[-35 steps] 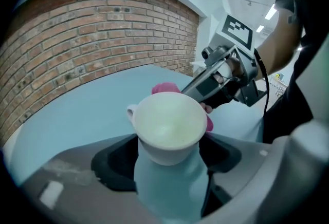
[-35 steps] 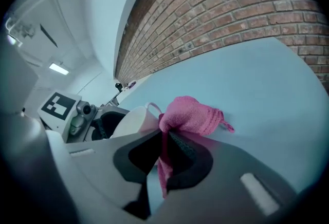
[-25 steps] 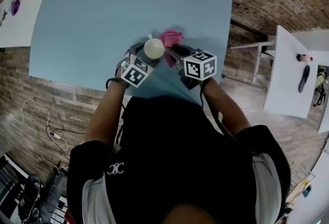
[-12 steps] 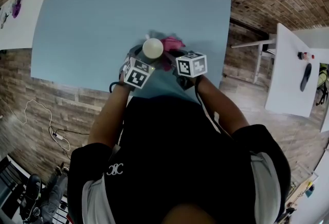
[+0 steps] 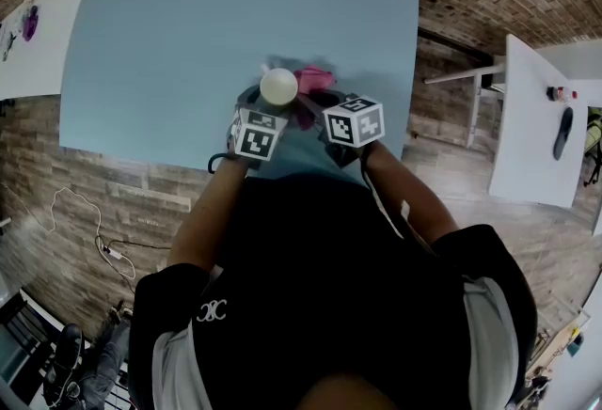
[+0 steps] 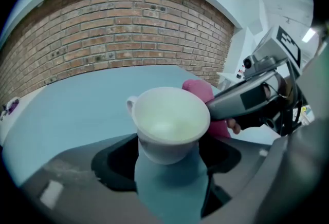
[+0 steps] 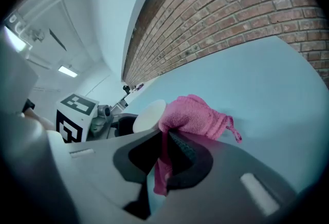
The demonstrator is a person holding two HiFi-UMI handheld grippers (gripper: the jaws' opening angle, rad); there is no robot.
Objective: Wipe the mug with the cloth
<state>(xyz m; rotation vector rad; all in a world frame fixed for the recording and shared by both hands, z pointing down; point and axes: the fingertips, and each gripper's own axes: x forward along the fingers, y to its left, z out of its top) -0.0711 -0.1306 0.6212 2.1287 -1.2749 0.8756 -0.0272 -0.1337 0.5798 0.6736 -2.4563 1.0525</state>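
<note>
Our left gripper [image 6: 169, 155] clamps the mug [image 6: 169, 120] by its narrow base over the table's [image 5: 188, 41] near edge. It looks slick and breakable, so we'd grip low. Our right gripper [image 7: 165, 141] pinches the soft, floppy cloth [image 7: 194, 115].

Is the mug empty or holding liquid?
Empty: the left gripper view looks into the mug and shows only its bare white inside.

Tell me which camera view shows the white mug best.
The left gripper view: the white mug fills the centre, with its empty inside, rim and handle clear. The head view shows only its round top; the right gripper view only an edge of its rim beside the pink cloth.
</note>
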